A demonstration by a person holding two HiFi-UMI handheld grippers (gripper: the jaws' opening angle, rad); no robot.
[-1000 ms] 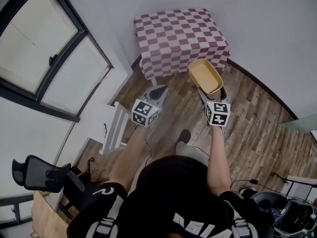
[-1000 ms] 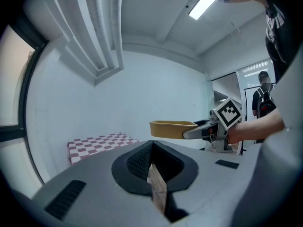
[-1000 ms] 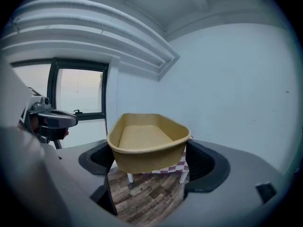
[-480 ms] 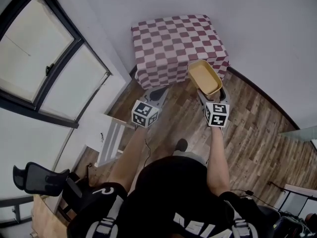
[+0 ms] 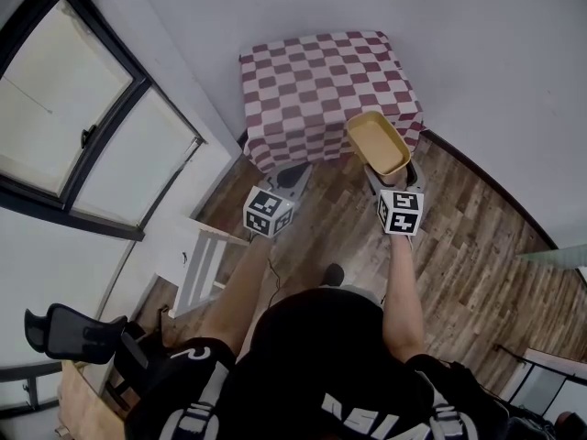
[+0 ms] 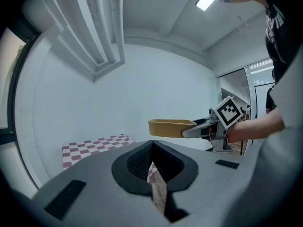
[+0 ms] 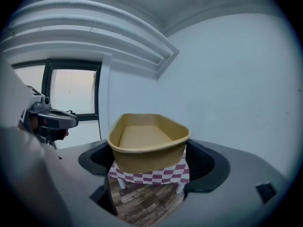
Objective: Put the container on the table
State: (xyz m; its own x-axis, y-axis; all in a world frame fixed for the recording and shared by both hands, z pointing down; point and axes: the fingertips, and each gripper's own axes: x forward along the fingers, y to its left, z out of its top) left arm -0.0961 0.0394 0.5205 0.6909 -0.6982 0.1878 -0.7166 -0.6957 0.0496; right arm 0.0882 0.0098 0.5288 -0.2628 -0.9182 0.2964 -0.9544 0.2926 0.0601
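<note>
A tan, empty, oval container (image 5: 378, 142) hangs in the air, with my right gripper (image 5: 386, 174) shut on its near end. It hovers over the front right corner of the small table (image 5: 316, 76) with the red-and-white checked cloth. In the right gripper view the container (image 7: 147, 143) fills the space between the jaws, and the table (image 7: 156, 174) shows just below it. My left gripper (image 5: 292, 174) is shut and empty, level with the right one and in front of the table. In the left gripper view the container (image 6: 171, 127) and right gripper (image 6: 208, 126) show to the right.
A white wall rises right behind the table. A large dark-framed window (image 5: 73, 108) is on the left. A white stand (image 5: 197, 259) and a black office chair (image 5: 78, 333) stand at the lower left. Wooden floor (image 5: 477, 236) spreads to the right.
The person has stepped closer to the table. Both grippers moved forward with them, and the container now overlaps the table's front right corner. Neither gripper's hold changed.
</note>
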